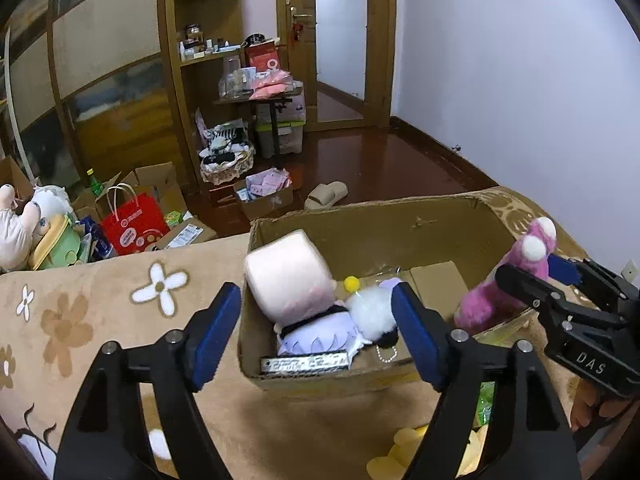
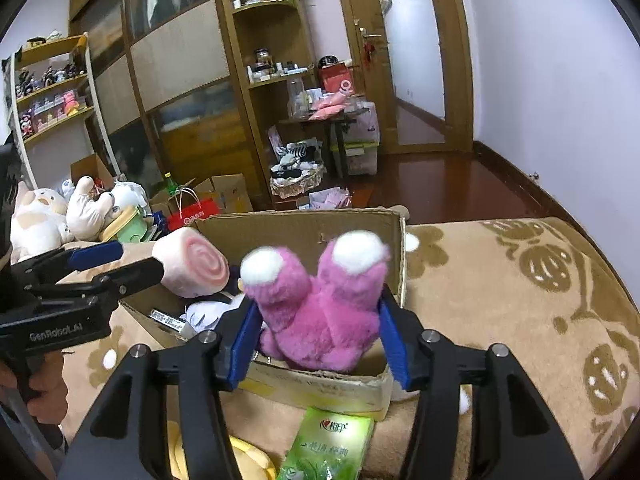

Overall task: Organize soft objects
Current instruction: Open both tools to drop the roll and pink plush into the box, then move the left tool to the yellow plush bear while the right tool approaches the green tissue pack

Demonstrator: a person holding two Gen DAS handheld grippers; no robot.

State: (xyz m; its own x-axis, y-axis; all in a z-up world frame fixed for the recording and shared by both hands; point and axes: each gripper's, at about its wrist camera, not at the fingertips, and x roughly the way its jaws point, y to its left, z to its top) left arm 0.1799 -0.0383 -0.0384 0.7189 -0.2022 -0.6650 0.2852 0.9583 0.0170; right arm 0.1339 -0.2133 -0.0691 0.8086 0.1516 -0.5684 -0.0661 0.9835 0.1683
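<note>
A cardboard box (image 1: 372,216) (image 2: 304,228) sits on a beige flowered blanket. Inside lie a pink roll-shaped plush (image 1: 288,276) (image 2: 192,268), a doll in a pale purple dress (image 1: 316,336) and a white fluffy toy (image 1: 372,312). My right gripper (image 2: 320,340) (image 1: 536,276) is shut on a pink plush toy (image 2: 316,304) (image 1: 508,280), held upside down over the box's right end, feet up. My left gripper (image 1: 316,332) (image 2: 120,260) is open and empty, hovering over the box's left end.
A yellow plush (image 1: 404,452) (image 2: 240,452) and a green tissue pack (image 2: 328,444) lie on the blanket in front of the box. Several white plush toys (image 2: 60,208), a red bag (image 1: 134,224) and cartons crowd the floor at left. Shelves and a door stand behind.
</note>
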